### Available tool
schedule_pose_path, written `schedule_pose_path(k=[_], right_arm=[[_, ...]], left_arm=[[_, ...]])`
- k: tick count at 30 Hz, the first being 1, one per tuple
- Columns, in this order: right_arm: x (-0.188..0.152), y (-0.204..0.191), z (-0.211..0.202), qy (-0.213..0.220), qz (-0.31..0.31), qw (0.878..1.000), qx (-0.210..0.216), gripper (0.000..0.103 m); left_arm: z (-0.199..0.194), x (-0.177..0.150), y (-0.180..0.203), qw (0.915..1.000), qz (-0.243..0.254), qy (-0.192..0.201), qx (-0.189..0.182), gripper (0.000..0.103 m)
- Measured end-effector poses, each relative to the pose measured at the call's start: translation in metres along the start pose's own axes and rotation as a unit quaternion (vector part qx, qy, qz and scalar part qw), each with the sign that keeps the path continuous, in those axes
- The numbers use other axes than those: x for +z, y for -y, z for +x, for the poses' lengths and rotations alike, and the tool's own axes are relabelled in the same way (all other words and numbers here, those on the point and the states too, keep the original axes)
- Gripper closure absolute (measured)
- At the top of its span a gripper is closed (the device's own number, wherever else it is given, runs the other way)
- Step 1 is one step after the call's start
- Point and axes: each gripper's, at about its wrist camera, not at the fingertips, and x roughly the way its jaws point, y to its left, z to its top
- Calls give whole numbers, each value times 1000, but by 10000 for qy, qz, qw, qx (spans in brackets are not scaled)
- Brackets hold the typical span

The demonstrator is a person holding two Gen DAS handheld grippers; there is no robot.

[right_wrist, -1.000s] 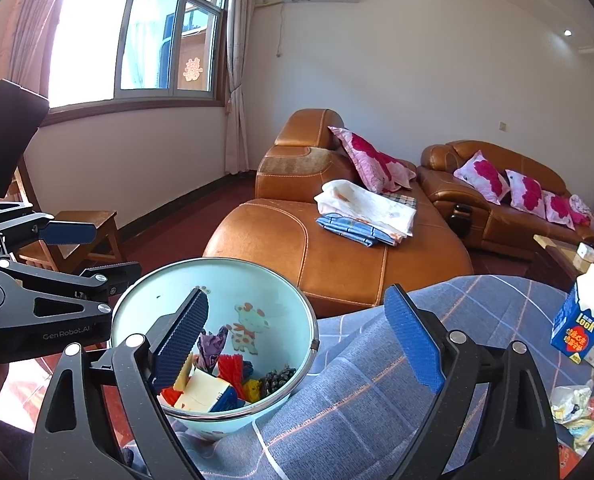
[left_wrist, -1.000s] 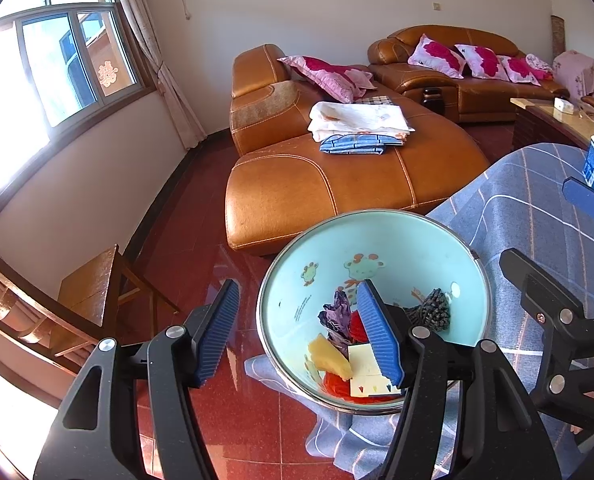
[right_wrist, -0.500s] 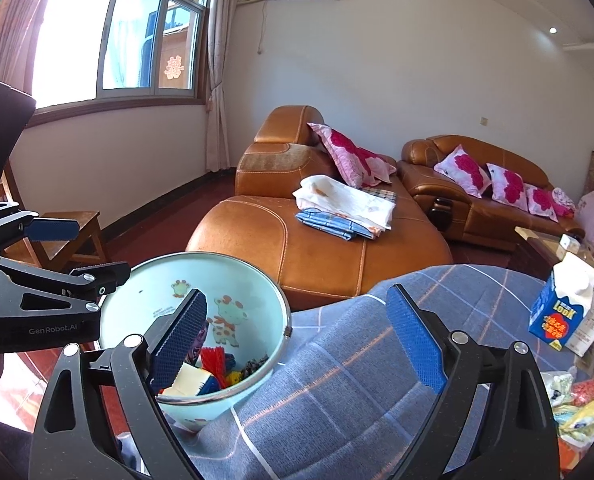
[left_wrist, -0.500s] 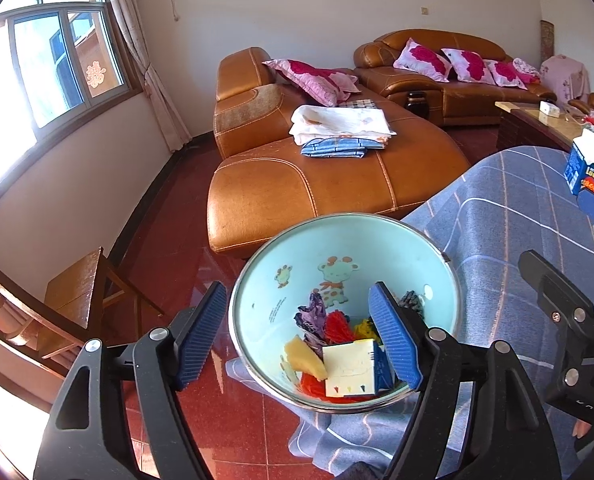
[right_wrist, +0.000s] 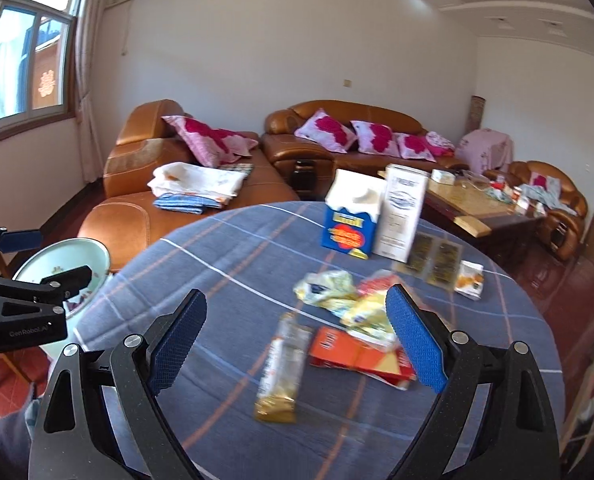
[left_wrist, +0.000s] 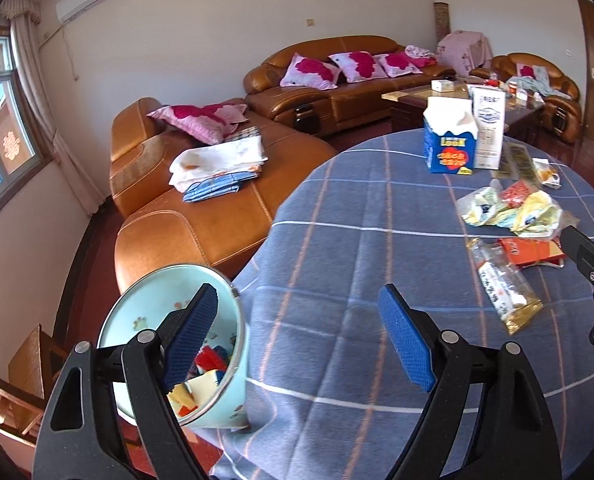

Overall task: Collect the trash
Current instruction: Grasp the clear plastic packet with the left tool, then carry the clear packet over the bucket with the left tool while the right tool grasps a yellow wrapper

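Note:
A pale blue bowl (left_wrist: 145,316) holding colourful scraps sits at the table's left edge. It lies partly behind the left finger of my left gripper (left_wrist: 297,320), whose jaws are opening over bare blue checked cloth (left_wrist: 357,240) with nothing between them. My right gripper (right_wrist: 297,320) is open above a litter pile: a clear wrapper with a gold end (right_wrist: 283,364), a red packet (right_wrist: 349,356) and crumpled yellow wrappers (right_wrist: 337,292). None of these touches its pads. Further back stand a blue carton (right_wrist: 349,224) and a white carton (right_wrist: 401,216), with dark sachets (right_wrist: 433,260) beside them.
Brown leather sofas (right_wrist: 337,148) with pink cushions line the far wall, and folded cloths (left_wrist: 217,164) lie on the near one. A cluttered coffee table (right_wrist: 477,208) stands at the right. A wooden chair (left_wrist: 33,364) is on the red floor at the left.
Both views have swung right, from the bowl to the littered table. The bowl has slid to the left edge. My left jaws have spread wider; the right jaws stay wide.

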Motion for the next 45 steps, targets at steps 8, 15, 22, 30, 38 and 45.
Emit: schedule_pose_path(k=[8, 15, 22, 30, 38, 45], right_arm=[[-35, 83, -18, -248, 760, 9936, -794, 13], [-50, 115, -22, -295, 1162, 9864, -1123, 13], [-58, 128, -24, -320, 1335, 9843, -1110, 12], [-48, 118, -18, -268, 1275, 9878, -853, 12], [-19, 92, 12, -232, 920, 9944, -460, 12], [-3, 69, 59, -593, 572, 9965, -160, 13]], left_arm=[[1, 15, 83, 9973, 510, 54, -520, 20], [11, 15, 134, 9939, 849, -80, -705, 19], [35, 1, 152, 9906, 1074, -478, -705, 22], [47, -6, 123, 9859, 821, -801, -1219, 92], [29, 3, 68, 9920, 373, -475, -1110, 99], [32, 4, 42, 9950, 114, -400, -907, 99]])
